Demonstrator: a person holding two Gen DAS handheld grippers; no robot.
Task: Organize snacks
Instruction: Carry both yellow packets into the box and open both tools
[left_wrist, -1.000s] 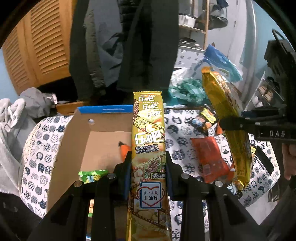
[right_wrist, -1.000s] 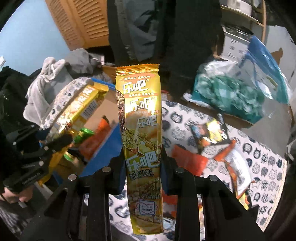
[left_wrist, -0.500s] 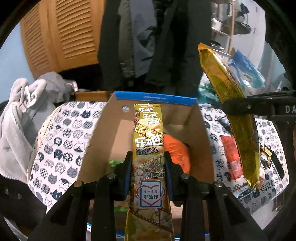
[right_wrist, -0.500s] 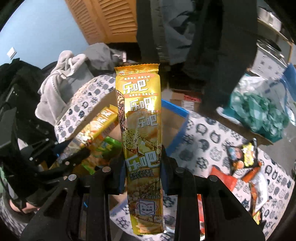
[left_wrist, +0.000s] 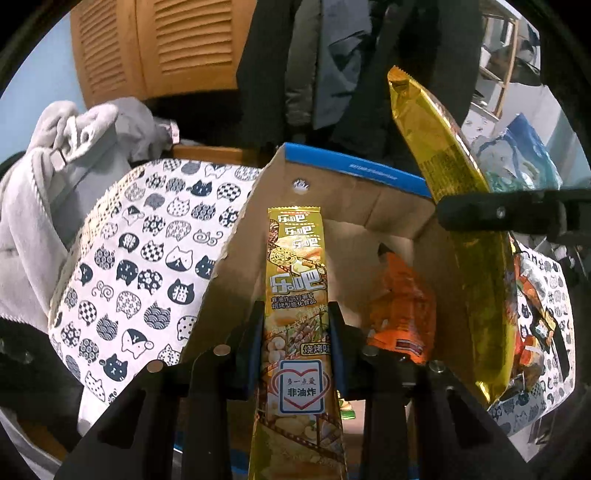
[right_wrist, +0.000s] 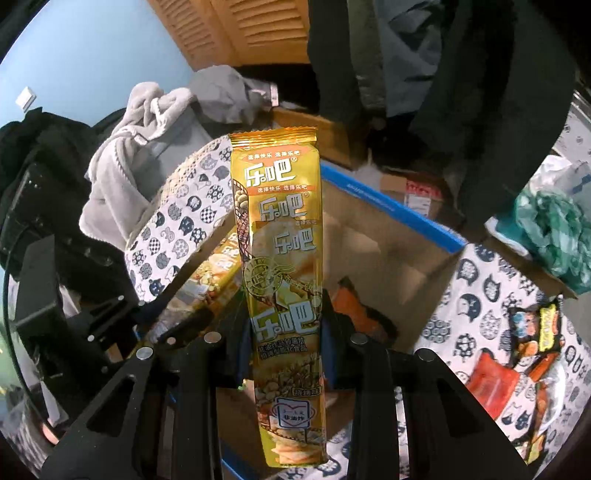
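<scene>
Now, line by line:

Left packet: a long yellow snack packet with Chinese lettering stands upright, poised over the open cardboard box, its top end toward the box's far wall.
Left gripper: the left gripper is clenched on that packet, one black finger pressed against each long side.
Right packet: a second long yellow snack packet of the same kind stands upright in the right wrist view, in front of the box's opening; in the left wrist view it hangs tilted at the box's right edge.
Right gripper: the right gripper is clamped on the second packet, fingers tight against both sides.
Box: brown cardboard with a blue rim along its far wall, standing on the table.
Inside the box: an orange snack bag leans against the right wall; a scrap of green wrapper shows on the floor beside the left packet.
Table: covered by a white cloth with dark cat faces.
Right edge of the table: loose orange and dark snack bags lie on the cloth, well apart from the box.
Behind the table: a grey garment heap, wooden louvred doors and hanging dark coats.
</scene>
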